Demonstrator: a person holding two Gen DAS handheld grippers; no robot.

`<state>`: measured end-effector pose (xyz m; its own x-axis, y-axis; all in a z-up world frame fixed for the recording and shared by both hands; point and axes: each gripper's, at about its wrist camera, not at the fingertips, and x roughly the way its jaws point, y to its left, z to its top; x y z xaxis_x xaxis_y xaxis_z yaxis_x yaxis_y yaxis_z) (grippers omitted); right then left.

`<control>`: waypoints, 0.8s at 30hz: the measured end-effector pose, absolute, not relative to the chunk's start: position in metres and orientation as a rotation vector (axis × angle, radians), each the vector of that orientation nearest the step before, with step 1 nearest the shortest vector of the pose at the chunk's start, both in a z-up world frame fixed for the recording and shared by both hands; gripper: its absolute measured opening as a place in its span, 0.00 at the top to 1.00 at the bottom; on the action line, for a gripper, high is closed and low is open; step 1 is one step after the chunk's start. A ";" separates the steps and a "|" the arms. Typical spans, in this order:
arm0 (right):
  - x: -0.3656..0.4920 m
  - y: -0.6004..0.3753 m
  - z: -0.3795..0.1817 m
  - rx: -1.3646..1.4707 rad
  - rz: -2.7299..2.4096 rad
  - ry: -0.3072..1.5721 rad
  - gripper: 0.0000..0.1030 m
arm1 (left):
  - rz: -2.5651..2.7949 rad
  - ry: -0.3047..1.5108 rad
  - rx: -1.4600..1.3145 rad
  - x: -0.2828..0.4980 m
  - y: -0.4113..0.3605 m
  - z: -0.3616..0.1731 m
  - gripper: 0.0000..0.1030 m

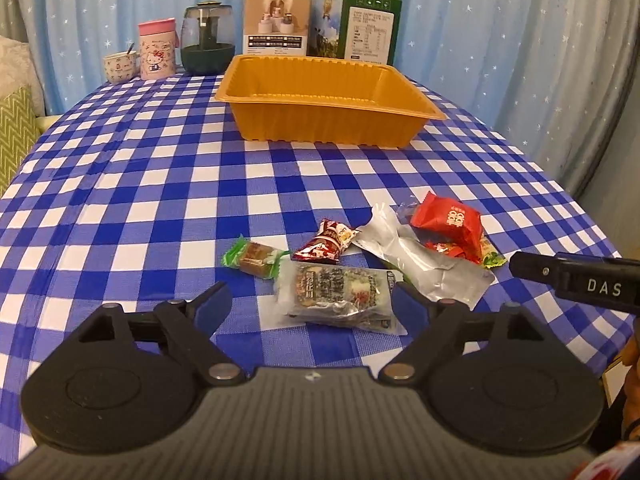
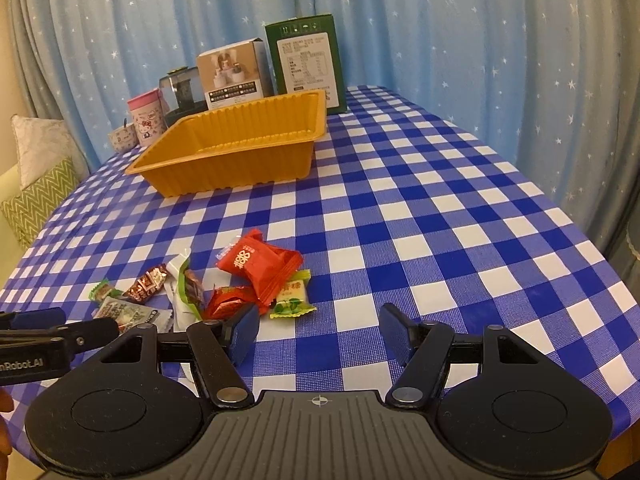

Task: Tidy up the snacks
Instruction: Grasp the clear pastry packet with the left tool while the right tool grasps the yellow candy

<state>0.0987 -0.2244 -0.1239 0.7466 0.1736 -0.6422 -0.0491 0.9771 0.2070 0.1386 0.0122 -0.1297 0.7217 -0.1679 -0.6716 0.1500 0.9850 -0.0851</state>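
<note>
Two hand-held grippers hover low over a scatter of wrapped snacks on a bench (image 1: 120, 184) covered in blue-and-white check cloth. The left hand-held gripper (image 1: 310, 300) stands wide, its fingers to either side of a clear-wrapped snack bar (image 1: 340, 296), apparently lined up to close on it. The right hand-held gripper (image 2: 318, 328) is also wide and holds nothing; it sits just right of the pile, near a red packet (image 2: 260, 266) and a green-ended sweet (image 2: 292, 300). An orange tray (image 1: 328, 120), with nothing visible inside, waits well beyond the snacks, likely their destination. Open cloth lies between pile and tray, giving a free path. Boxes (image 1: 320, 26), a pink cup (image 1: 157, 49) and a dark jar (image 1: 207, 38) stand along the far edge, just behind the tray.
</note>
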 end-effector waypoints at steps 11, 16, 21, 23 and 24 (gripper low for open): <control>0.105 -0.230 -0.129 0.212 0.097 0.735 0.36 | -0.208 0.760 0.031 0.153 -0.008 -0.143 0.03; 0.109 -0.231 -0.132 0.221 0.083 0.745 0.36 | -0.209 0.780 0.063 0.157 -0.017 -0.152 0.04; 0.112 -0.230 -0.135 0.214 0.080 0.752 0.36 | -0.206 0.779 0.078 0.159 -0.019 -0.157 0.16; 0.114 -0.229 -0.136 0.206 0.084 0.756 0.36 | -0.206 0.771 0.086 0.157 -0.019 -0.156 0.17; 0.114 -0.229 -0.136 0.203 0.084 0.756 0.36 | -0.209 0.771 0.083 0.156 -0.019 -0.156 0.18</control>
